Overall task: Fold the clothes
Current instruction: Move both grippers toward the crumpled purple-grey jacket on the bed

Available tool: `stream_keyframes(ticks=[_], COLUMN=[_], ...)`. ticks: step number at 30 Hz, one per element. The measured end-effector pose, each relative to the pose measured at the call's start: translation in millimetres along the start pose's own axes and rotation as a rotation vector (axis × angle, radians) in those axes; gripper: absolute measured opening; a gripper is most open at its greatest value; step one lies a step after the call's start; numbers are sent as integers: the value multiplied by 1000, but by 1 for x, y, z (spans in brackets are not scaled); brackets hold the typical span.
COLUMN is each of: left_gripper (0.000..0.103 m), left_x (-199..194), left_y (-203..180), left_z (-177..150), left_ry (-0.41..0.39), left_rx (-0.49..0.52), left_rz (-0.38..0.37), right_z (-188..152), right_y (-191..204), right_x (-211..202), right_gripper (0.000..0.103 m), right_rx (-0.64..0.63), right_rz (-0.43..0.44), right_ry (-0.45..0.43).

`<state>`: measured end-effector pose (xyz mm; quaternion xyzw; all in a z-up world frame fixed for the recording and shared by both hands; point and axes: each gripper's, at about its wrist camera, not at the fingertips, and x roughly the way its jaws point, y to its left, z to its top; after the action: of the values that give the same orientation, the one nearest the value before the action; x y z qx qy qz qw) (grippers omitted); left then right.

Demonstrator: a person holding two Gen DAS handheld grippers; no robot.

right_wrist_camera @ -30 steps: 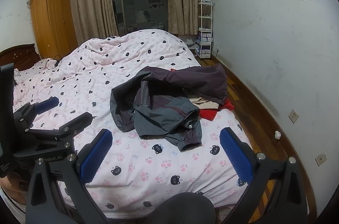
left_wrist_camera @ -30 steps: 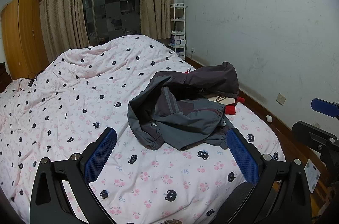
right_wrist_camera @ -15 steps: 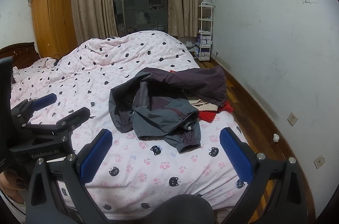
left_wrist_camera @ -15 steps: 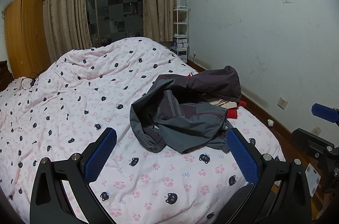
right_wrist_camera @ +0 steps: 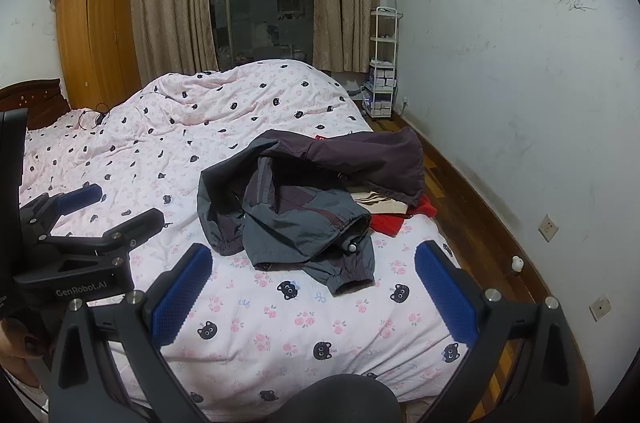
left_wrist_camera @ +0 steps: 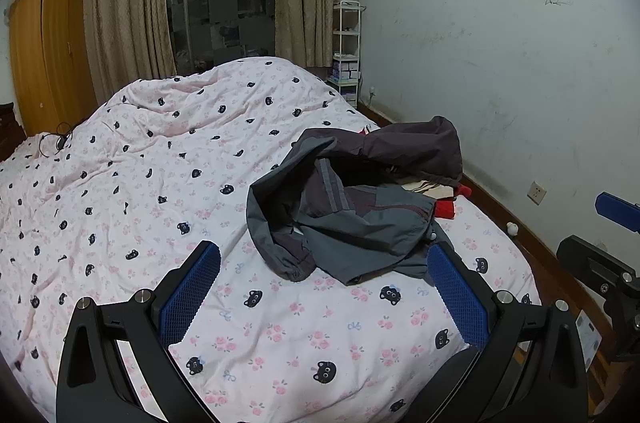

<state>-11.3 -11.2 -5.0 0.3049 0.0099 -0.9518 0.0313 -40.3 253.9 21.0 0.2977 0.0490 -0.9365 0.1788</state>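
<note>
Nearest the cameras, both pairs of tongs hang above the near edge of the bed point(left_wrist_camera: 120, 207) with nothing between their blue pads: the left tongs point(left_wrist_camera: 322, 287) are spread wide, and the right tongs point(right_wrist_camera: 314, 287) are spread just as wide — a width that would suit taking a bunched fold of cloth, not a thin edge. In the right wrist view the left tongs appear again at the left, out over the quilt and short of the clothes. Both point toward the heap, which I judge is why they are held level and side by side: each has its own side of the garment in front of it. Beyond them, on the right half of the pink cat-print quilt, lies the grey and dark jacket point(left_wrist_camera: 352, 215), crumpled rather than folded — one elastic cuff point(right_wrist_camera: 352, 283) trails toward the near edge, a sleeve loops round on the left, and a dark purple panel is thrown over the far right of the pile. Under its far right side sit a red garment point(right_wrist_camera: 390, 221) and a pale striped piece point(right_wrist_camera: 378, 202), partly covered, so how they are arranged cannot be told. The heap lies close to the bed's right edge, near the wall point(left_wrist_camera: 500, 63); the open quilt to its left offers the flat room a fold would need. Farther off stand a white shelf rack point(right_wrist_camera: 382, 63), the curtains and a wooden wardrobe point(right_wrist_camera: 94, 35).
</note>
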Motion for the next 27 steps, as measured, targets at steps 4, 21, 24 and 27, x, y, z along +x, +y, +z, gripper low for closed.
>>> stream_keyframes(ticks=[4, 21, 24, 27], left_gripper=[103, 103, 103, 103], left_x=[2, 36, 46, 58], left_y=[1, 3, 0, 0], left_z=[1, 2, 4, 7], left_ry=[-5, -36, -37, -27], left_rx=[7, 64, 74, 73], left_rz=[-3, 12, 0, -12], right_z=[0, 0, 0, 0], right_y=[1, -5, -7, -11], right_x=[4, 48, 62, 74], right_gripper=[103, 103, 102, 102], right_rx=[-3, -5, 0, 10], right_rz=[0, -44, -38, -30], right_ry=[3, 17, 40, 54])
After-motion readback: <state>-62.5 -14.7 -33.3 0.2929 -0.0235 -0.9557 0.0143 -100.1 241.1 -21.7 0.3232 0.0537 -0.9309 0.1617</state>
